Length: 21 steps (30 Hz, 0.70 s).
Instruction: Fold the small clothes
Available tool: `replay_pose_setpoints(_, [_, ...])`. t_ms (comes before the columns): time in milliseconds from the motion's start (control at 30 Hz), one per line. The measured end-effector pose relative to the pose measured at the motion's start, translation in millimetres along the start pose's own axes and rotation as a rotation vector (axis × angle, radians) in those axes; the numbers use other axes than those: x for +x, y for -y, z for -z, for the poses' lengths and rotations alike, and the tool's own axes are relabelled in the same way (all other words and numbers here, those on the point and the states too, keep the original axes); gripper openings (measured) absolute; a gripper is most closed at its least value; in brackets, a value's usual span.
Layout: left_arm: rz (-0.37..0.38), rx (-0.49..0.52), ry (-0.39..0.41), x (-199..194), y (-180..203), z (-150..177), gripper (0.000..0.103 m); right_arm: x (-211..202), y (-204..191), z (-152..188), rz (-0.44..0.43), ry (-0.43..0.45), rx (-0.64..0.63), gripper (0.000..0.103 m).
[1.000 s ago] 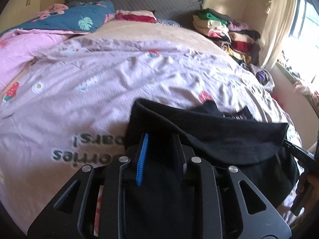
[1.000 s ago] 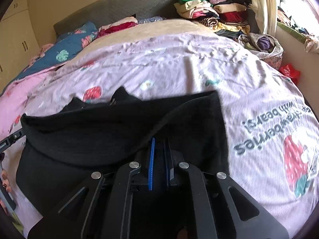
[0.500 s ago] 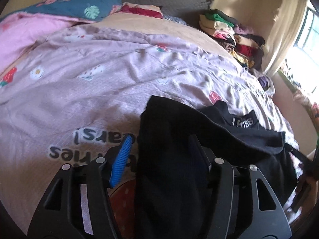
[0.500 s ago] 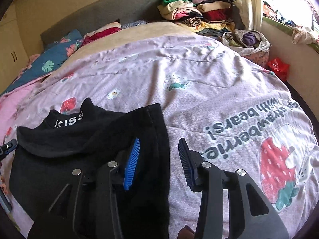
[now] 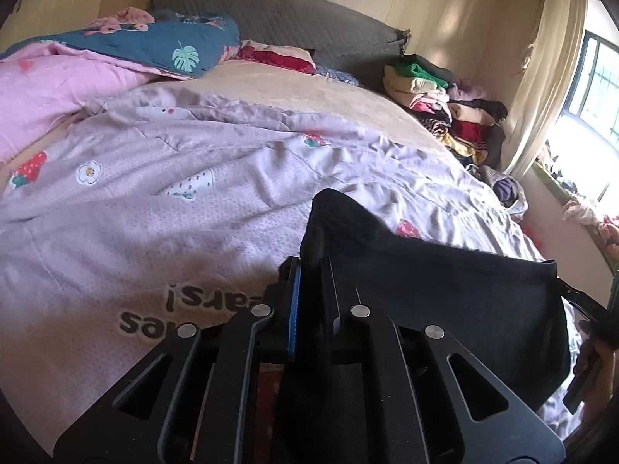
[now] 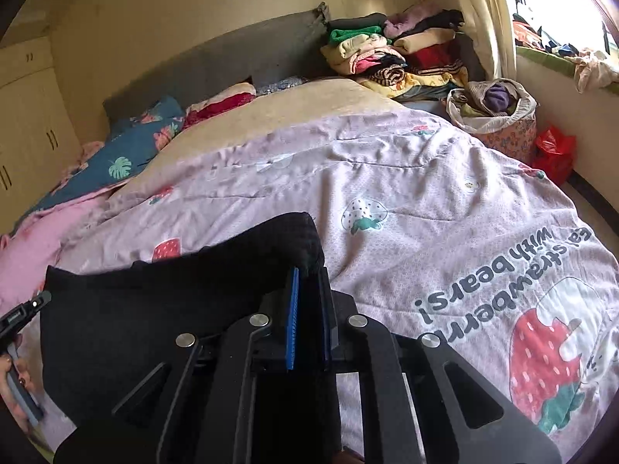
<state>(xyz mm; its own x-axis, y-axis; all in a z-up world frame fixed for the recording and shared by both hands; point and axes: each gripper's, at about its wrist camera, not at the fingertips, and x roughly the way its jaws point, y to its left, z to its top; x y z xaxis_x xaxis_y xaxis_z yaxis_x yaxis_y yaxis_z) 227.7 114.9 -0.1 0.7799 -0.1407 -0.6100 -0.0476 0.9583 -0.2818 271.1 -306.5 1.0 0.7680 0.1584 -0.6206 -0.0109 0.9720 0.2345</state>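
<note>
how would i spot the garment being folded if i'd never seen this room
Start at the bed's pale purple strawberry-print quilt. At its near edge a black garment is stretched between the left gripper and right gripper. It is the only plain black cloth there; the other clothes sit stacked by the headboard.

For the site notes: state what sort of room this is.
A bedroom in a home, most likely. A wide bed under a strawberry-print quilt fills the view, with a padded grey headboard, pillows and a pile of folded clothes by a curtained window.
</note>
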Motion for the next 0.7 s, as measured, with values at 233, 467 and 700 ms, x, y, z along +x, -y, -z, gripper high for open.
replay_pose_setpoints(233, [-0.036, 0.002, -0.051, 23.8, -2.5, 10.3, 0.003, 14.7, 0.7, 7.8, 0.033, -0.04, -0.001, 0.009])
replay_pose_setpoints(467, [-0.05, -0.02, -0.062, 19.0, -7.2, 16.1, 0.007, 19.2, -4.1, 14.4, 0.106, -0.059, -0.027, 0.028])
replay_pose_setpoints(700, [-0.041, -0.032, -0.059, 2.7, -5.6, 21.4, 0.037, 2.4, -1.4, 14.1, 0.097, -0.042, -0.024, 0.045])
